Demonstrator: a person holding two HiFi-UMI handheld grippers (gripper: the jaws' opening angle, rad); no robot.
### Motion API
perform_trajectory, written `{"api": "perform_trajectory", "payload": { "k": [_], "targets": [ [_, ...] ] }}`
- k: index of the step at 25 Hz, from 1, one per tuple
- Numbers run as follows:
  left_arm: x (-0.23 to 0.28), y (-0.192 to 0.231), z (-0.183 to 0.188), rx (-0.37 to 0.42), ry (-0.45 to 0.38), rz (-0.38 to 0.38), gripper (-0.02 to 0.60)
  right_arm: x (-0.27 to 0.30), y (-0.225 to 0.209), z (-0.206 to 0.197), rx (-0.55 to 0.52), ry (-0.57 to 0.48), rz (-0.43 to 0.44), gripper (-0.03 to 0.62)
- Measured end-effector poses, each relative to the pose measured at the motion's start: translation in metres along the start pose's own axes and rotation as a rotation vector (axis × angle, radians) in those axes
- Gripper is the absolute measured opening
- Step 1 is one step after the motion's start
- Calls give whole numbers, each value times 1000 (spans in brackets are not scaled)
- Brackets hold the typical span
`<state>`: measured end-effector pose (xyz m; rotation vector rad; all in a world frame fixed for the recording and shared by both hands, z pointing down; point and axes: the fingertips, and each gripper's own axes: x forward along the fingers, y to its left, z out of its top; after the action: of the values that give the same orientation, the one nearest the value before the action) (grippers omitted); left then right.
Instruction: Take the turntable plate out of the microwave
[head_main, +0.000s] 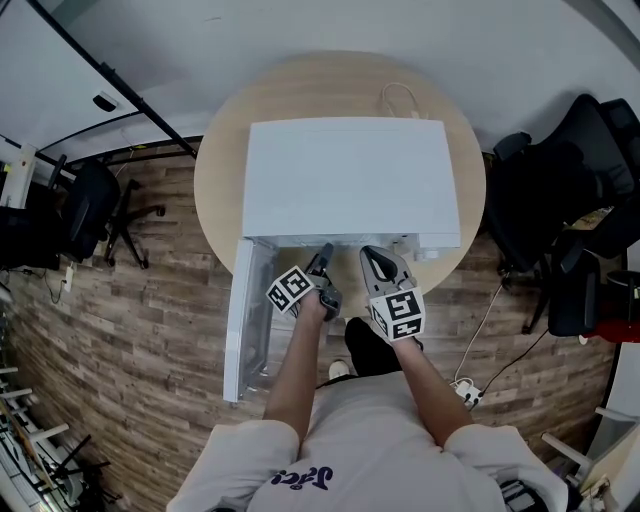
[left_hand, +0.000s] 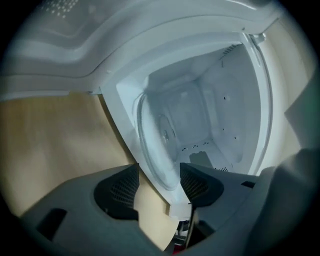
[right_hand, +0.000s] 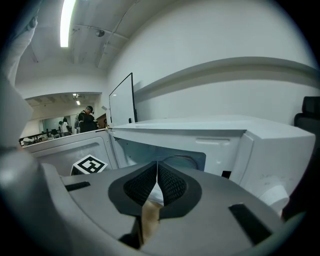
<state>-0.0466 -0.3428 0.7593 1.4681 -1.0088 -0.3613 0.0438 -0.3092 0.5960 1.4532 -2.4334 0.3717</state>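
**A:** How far along is it?

**B:** The microwave (head_main: 350, 175) door (head_main: 245, 320) is swung open, but the glass turntable plate (left_hand: 157, 145) lies on the cavity floor, not yet taken.

**A:** And the grippers?

**B:** The left gripper (left_hand: 159, 185) is at the opening. Its fingers (left_hand: 125, 187) are wide apart, with the plate's near rim lined up between them and nothing pinched. The right gripper (right_hand: 157, 180) hangs in front with its fingers (right_hand: 170, 182) pressed together, empty.

**A:** What's left?

**B:** I'd say nearly all of it: closing on the rim, lifting, then drawing the plate out over the wooden surface (head_main: 225, 170).
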Motion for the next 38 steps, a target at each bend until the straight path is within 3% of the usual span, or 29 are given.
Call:
{"api": "perform_trajectory", "payload": {
  "k": [5, 9, 16, 21, 24, 28, 29, 30, 31, 38],
  "targets": [
    [11, 4, 3, -57, -13, 15, 249, 3, -3, -8, 29, 14, 7, 20],
    [8, 11, 6, -96, -42, 66, 96, 5, -3, -15, 113, -13, 49, 20],
    [2, 12, 4, -194, -72, 39, 63, 12, -2, -58, 285, 60, 93, 20],
    [-6, 7, 2, -294, -86, -39, 44, 17, -11, -95, 548, 115, 78, 20],
    [-9, 4, 0, -326, -99, -77, 38, 20, -8, -114, 702, 133, 119, 21],
    [-18, 2, -6, -334, -91, -85, 38, 24, -1, -116, 890, 56, 189, 27],
    [-20, 2, -7, -334, -89, -86, 38, 27, 0, -115, 940, 36, 208, 52],
    [-23, 2, -7, -334, -90, -86, 38, 30, 2, -115, 984, 26, 222, 133],
    [-26, 2, -7, -333, -91, -87, 38, 33, 4, -117, 1018, 26, 228, 171],
    [-40, -14, -9, -290, -69, -139, 40, 47, 3, -124, 1234, -45, 232, 179]
  ]
}}
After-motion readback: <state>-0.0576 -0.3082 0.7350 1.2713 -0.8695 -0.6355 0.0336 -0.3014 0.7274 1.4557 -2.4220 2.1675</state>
